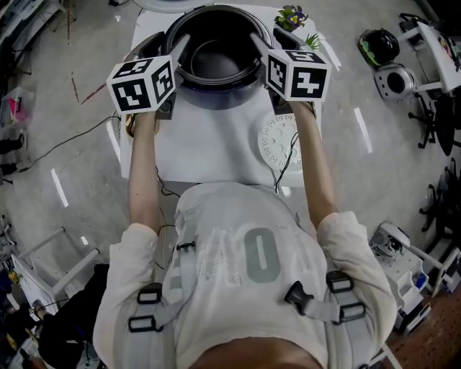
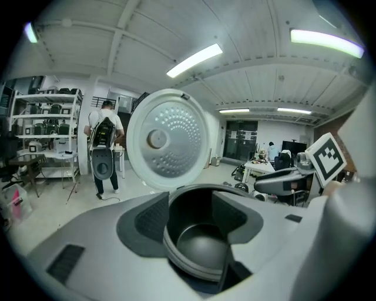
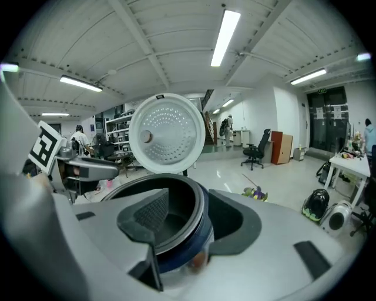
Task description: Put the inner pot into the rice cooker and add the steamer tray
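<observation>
The round black inner pot (image 1: 216,61) sits inside the dark blue rice cooker (image 1: 216,101) on the white tabletop (image 1: 209,151). My left gripper (image 1: 164,49) and right gripper (image 1: 274,39) straddle its rim, fingers spread wide and not pinching it. The white perforated steamer tray (image 1: 277,140) lies on the tabletop near my right arm.

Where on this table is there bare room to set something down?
The bare table strip between the rice cooker and the person, bordered on the right by the steamer tray. The far end is crowded: inner pot, left gripper and right gripper at its rim, flowers at the corner.
</observation>
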`<state>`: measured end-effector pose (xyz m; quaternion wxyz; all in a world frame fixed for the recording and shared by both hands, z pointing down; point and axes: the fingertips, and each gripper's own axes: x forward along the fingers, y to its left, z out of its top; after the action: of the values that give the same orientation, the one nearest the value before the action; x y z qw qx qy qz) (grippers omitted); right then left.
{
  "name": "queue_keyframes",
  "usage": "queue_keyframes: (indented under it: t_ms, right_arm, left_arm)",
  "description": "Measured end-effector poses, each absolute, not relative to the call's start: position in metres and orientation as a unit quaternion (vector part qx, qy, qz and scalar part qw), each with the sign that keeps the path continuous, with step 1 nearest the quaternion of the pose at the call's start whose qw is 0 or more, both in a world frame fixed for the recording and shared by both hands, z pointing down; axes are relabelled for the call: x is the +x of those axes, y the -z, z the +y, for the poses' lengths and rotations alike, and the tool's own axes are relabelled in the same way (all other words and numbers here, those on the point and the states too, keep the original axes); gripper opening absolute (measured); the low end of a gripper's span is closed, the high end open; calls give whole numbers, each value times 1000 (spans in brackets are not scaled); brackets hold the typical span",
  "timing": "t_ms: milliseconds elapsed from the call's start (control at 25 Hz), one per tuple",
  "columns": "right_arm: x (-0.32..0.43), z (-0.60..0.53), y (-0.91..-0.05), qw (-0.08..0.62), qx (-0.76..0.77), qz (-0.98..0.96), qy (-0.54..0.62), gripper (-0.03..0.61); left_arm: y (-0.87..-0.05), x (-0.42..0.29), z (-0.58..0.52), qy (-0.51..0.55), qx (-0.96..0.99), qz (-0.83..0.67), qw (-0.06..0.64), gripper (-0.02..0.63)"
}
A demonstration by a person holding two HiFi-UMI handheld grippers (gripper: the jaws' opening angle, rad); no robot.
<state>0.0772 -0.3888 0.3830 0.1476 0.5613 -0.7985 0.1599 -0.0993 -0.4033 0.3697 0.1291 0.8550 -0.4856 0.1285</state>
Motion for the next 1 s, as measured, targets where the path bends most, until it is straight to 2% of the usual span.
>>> queue_keyframes:
  t_ms: [240, 400, 800, 1000]
  right_arm:
    - [120, -344, -343, 150, 597, -782, -96, 204]
    - [166, -295, -345, 162, 639, -747, -84, 204]
    - [264, -173, -425, 178, 712, -658, -168, 202]
    - [287, -132, -485, 181, 724, -625, -228, 200]
  left_arm:
    - [-310, -47, -367, -90, 886, -450, 70, 225]
    - [-311, 9, -322, -93, 913, -394, 57, 227]
    - [-442, 111, -225, -190, 922, -308, 135, 225]
    - [-504, 131, -207, -251, 911, -299, 134, 225]
